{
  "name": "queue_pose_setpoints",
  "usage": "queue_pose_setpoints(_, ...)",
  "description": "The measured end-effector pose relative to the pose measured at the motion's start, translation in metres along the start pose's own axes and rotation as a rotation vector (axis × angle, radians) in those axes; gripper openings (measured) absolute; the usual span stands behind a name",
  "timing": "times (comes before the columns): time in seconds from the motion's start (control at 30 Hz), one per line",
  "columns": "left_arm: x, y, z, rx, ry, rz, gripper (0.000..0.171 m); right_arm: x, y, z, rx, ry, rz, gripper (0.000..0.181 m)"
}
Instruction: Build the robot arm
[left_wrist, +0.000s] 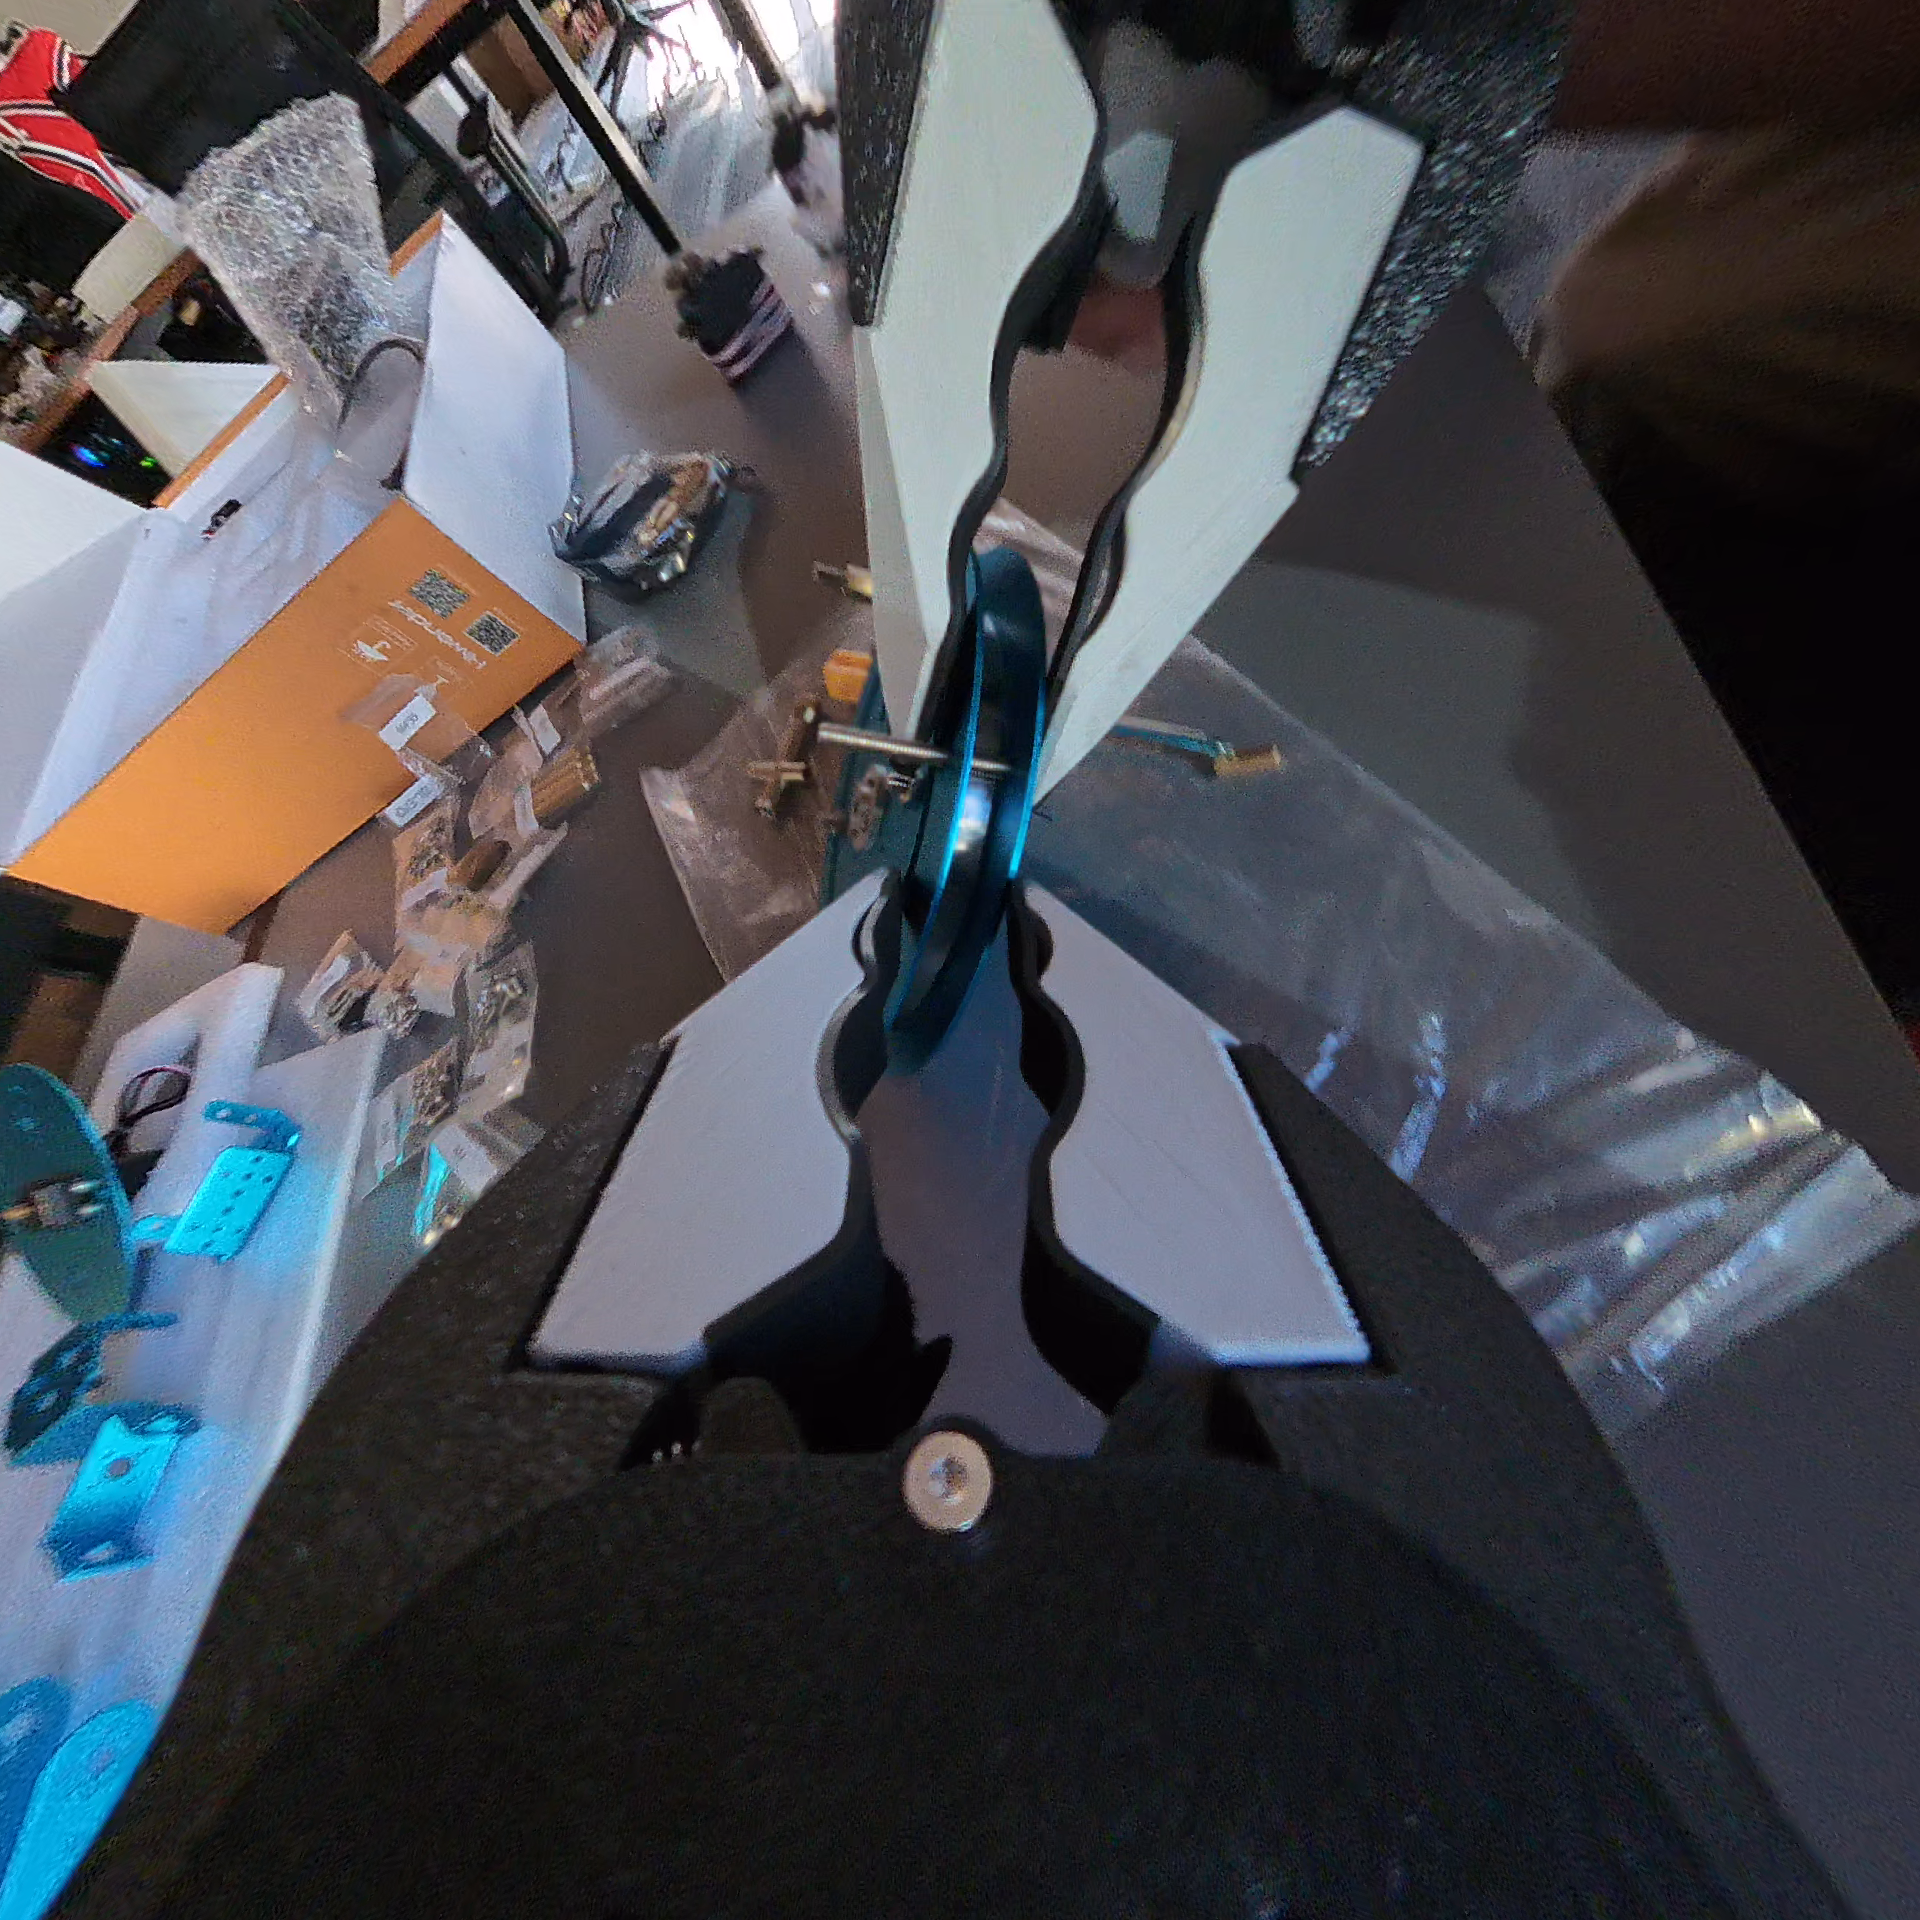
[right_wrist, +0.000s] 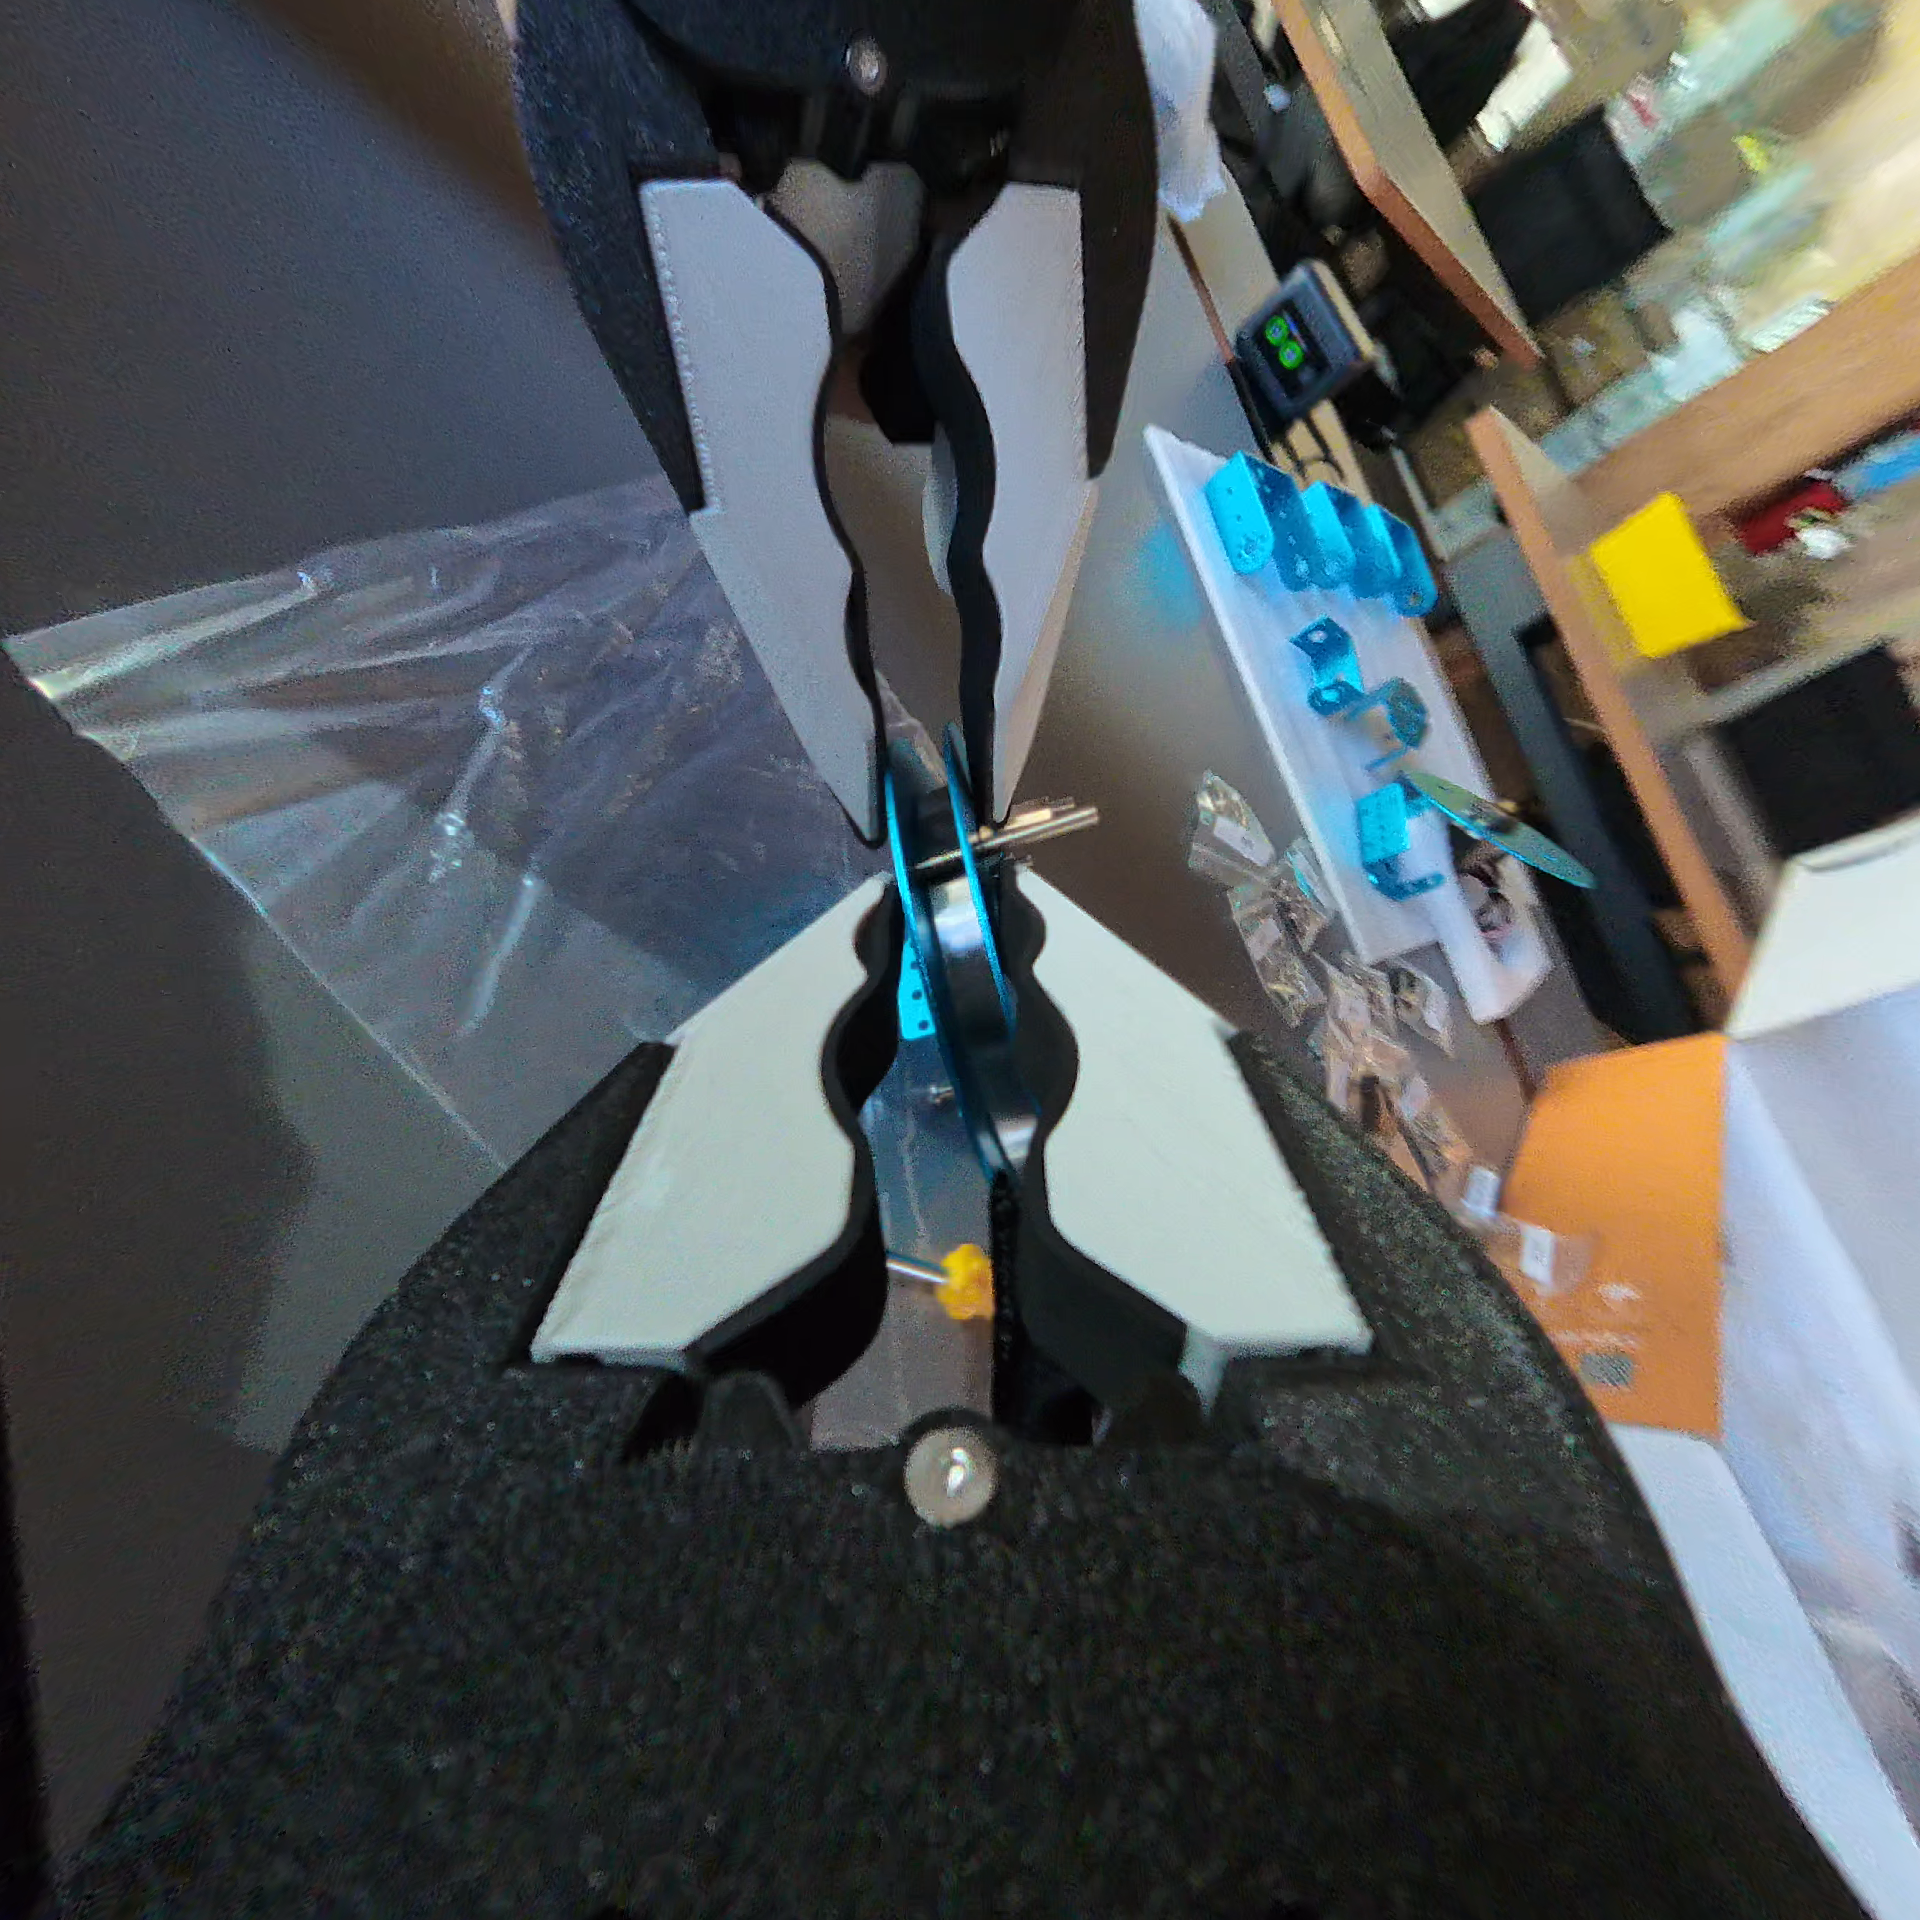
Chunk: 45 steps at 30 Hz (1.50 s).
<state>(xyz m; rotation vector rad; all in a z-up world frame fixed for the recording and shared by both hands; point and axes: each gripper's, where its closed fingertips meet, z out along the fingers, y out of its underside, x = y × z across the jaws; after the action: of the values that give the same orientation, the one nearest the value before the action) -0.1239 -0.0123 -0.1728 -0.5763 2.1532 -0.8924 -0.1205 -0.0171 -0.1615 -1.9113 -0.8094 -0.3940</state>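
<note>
A blue metal disc assembly (left_wrist: 997, 665) hangs edge-on between both grippers above the grey table. A steel screw (left_wrist: 883, 743) sticks out through it sideways. My left gripper (left_wrist: 951, 899) is shut on the assembly's lower edge. My right gripper (left_wrist: 987, 748) comes in from the top of the left wrist view and is shut on the opposite edge. In the right wrist view, my right gripper (right_wrist: 951, 894) clamps two blue discs (right_wrist: 951, 966), with a silver plate (right_wrist: 925, 1153) and a yellow part (right_wrist: 964, 1280) between its fingers. The left gripper (right_wrist: 935, 821) faces it from above.
A clear plastic bag (right_wrist: 436, 748) lies on the table under the grippers. An orange-and-white box (left_wrist: 291, 707), small hardware bags (left_wrist: 468, 883) and brass standoffs (left_wrist: 784, 769) lie to one side. A white foam tray (right_wrist: 1340, 810) holds blue brackets (right_wrist: 1330, 540). Wooden shelves (right_wrist: 1621, 644) stand behind. Less than 4 cm separates the two grippers' tips.
</note>
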Motion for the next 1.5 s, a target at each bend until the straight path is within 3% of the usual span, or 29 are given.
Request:
queue_pose_setpoints(0.2, 0.043, 0.038, -0.006, -0.187, -0.051, 0.192, 0.026, -0.053, 0.003, 0.02, -0.198, 0.21, -0.229, 0.021)
queue_pose_setpoints(0.3, 0.051, 0.044, -0.008, -0.201, -0.096, 0.235, 0.028, -0.066, 0.007, 0.024, -0.226, 0.263, -0.253, 0.024)
queue_pose_setpoints(0.43, 0.059, 0.034, -0.011, -0.143, -0.038, 0.136, 0.026, -0.067, 0.01, 0.022, -0.233, 0.25, -0.231, 0.025)
queue_pose_setpoints(0.6, 0.062, 0.005, -0.02, 0.016, 0.06, -0.166, 0.02, -0.068, 0.012, 0.021, -0.209, 0.273, -0.194, 0.025)
queue_pose_setpoints(0.7, 0.062, 0.004, -0.015, 0.03, 0.092, -0.271, 0.014, -0.066, 0.012, 0.022, -0.202, 0.278, -0.167, 0.025)
queue_pose_setpoints(0.73, 0.057, 0.006, -0.015, 0.027, 0.068, -0.283, 0.002, -0.065, 0.012, 0.022, -0.201, 0.278, -0.157, 0.025)
queue_pose_setpoints(0.77, 0.056, 0.005, -0.015, 0.037, 0.075, -0.295, 0.001, -0.064, 0.012, 0.022, -0.195, 0.277, -0.148, 0.025)
queue_pose_setpoints(1.1, 0.041, 0.011, -0.017, 0.042, 0.01, -0.391, 0.013, -0.061, 0.013, 0.022, -0.203, 0.293, -0.107, 0.025)
queue_pose_setpoints(1.5, 0.048, 0.022, -0.011, -0.081, 0.073, -0.312, 0.004, -0.065, 0.005, 0.028, -0.238, 0.345, -0.118, 0.025)
